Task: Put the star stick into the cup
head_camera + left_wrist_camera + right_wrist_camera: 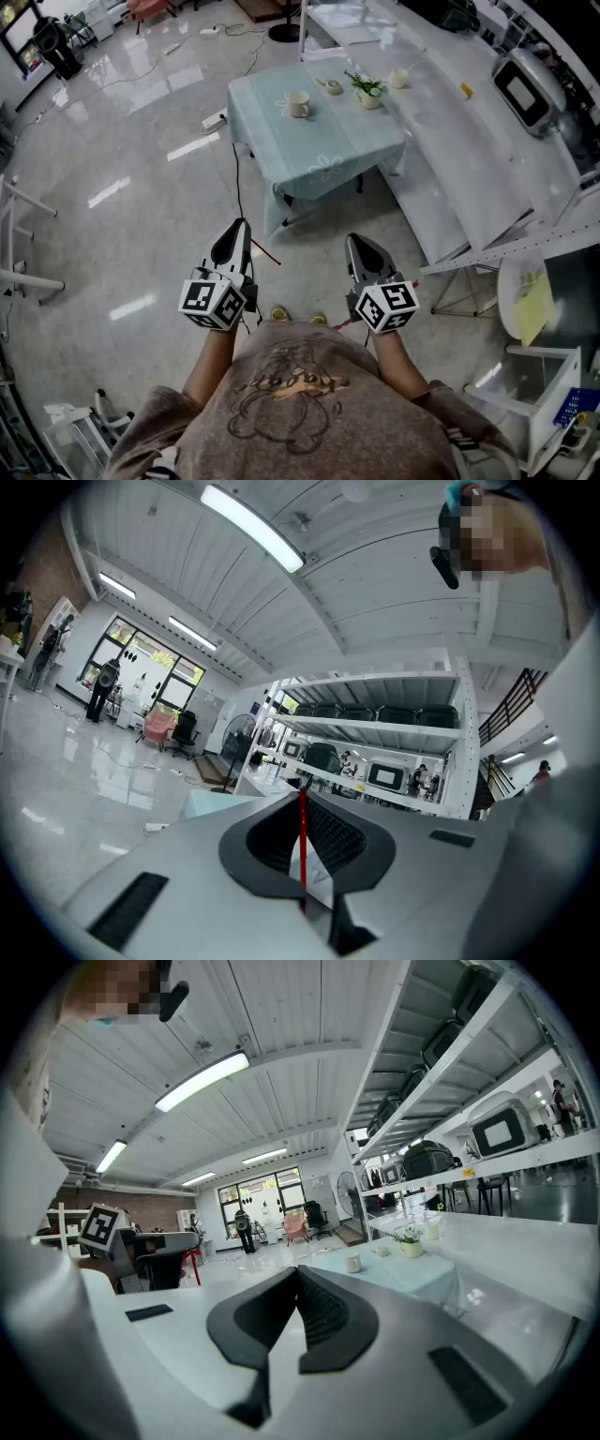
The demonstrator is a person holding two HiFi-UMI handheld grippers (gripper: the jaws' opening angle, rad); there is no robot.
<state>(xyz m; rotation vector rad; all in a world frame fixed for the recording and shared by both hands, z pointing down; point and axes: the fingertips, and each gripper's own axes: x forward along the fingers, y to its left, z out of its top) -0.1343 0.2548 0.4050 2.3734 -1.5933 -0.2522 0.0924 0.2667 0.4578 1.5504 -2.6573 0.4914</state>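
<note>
Red stick (302,841), cream cup (298,104), pale-blue flowered tablecloth (342,145)

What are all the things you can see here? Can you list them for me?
table: one, light blue cloth, ahead on the shiny floor
cup: one, cream, on the table
potted plant: one, green in a pale pot, on the table's far side
power strip: one, white, on the floor beside the table
star stick: one, red, pinched in the left tool
left tool: one, grey, shut on the star stick
right tool: one, grey, shut, empty
</note>
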